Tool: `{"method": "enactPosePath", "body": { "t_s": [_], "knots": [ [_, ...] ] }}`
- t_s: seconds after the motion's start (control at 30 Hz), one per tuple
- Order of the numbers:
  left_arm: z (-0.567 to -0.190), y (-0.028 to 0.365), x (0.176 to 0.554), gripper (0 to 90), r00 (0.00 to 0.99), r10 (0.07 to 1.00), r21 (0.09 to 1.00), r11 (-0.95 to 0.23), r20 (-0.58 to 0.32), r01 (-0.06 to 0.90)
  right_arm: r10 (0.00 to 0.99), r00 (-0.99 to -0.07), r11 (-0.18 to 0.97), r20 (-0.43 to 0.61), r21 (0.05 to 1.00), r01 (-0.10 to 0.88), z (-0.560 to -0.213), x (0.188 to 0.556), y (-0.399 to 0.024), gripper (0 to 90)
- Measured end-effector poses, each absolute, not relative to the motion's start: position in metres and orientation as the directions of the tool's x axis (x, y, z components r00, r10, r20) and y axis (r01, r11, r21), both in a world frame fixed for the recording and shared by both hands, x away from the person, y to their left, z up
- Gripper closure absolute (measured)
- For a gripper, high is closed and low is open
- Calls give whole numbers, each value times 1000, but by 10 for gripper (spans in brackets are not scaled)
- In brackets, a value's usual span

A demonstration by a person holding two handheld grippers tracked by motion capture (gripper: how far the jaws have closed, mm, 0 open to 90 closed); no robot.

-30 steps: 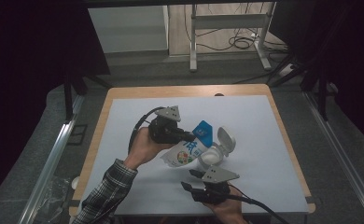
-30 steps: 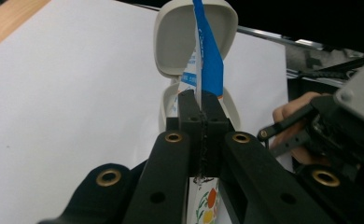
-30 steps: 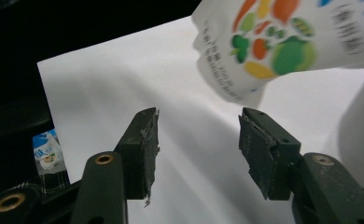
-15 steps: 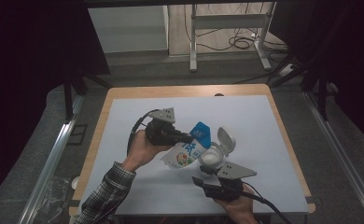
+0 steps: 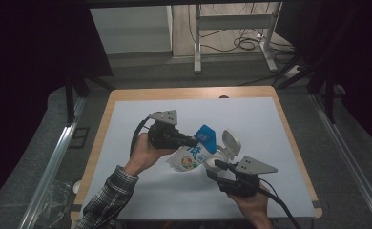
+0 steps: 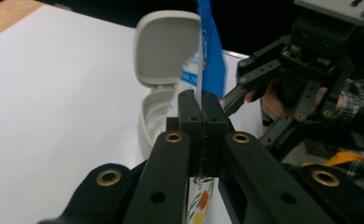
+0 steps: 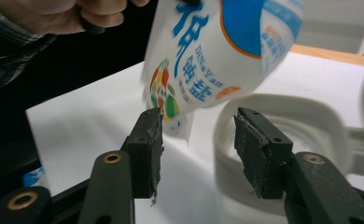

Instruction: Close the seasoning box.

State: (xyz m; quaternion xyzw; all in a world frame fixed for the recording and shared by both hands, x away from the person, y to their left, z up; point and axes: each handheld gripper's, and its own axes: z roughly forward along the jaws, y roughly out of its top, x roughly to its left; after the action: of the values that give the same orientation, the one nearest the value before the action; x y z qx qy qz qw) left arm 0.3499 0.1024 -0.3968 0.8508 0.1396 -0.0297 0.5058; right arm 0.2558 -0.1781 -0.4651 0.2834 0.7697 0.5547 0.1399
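A white and blue printed pouch (image 5: 191, 155) hangs tilted above the white mat, its lower end beside an open white flip-lid container (image 5: 228, 143). My left gripper (image 5: 196, 141) is shut on the pouch's blue top edge (image 6: 213, 60), its jaws (image 6: 201, 109) pinching the thin seam. My right gripper (image 5: 216, 167) comes in from the lower right with its jaws apart. They have just been closing a little. In the right gripper view the pouch (image 7: 208, 60) hangs just above that gripper (image 7: 196, 135), its lower corner at the gap and untouched by the pads. The container (image 7: 283, 121) lies behind the right jaw.
The white mat (image 5: 270, 124) covers a wooden table (image 5: 193, 93) with bare room at the back and right. Dark floor and metal rails surround it. A desk frame and cables stand beyond the far edge.
My right gripper has moved right and a little upward beside the container. The left gripper has kept its hold on the pouch in place.
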Motion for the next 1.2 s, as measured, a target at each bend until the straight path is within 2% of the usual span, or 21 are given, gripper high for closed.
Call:
{"method": "enactPosePath", "body": {
  "t_s": [0.17, 0.23, 0.3, 0.43, 0.73, 1.07, 1.2],
  "knots": [
    [-397, 103, 348, 900, 958, 222, 845, -463, -181, 267, 613, -783, 201, 111, 936, 290, -460, 262, -182, 477],
    [-398, 105, 349, 900, 959, 188, 858, -434, -212, 275, 616, -779, 195, 118, 935, 296, -459, 265, -183, 461],
    [-398, 105, 347, 900, 959, 208, 852, -450, -193, 269, 613, -780, 190, 128, 934, 303, -457, 268, -182, 445],
    [-397, 106, 345, 900, 961, 189, 853, -449, -200, 266, 608, -782, 178, 134, 937, 300, -454, 273, -180, 422],
    [-397, 110, 341, 900, 966, 151, 862, -439, -208, 255, 563, -810, 160, 164, 940, 302, -450, 287, -171, 420],
    [-403, 120, 342, 900, 962, 153, 864, -424, -227, 271, 519, -840, 168, 159, 944, 282, -447, 290, -163, 816],
    [-405, 124, 342, 900, 961, 157, 869, -412, -228, 273, 515, -846, 187, 135, 946, 264, -443, 287, -159, 889]
  ]
}}
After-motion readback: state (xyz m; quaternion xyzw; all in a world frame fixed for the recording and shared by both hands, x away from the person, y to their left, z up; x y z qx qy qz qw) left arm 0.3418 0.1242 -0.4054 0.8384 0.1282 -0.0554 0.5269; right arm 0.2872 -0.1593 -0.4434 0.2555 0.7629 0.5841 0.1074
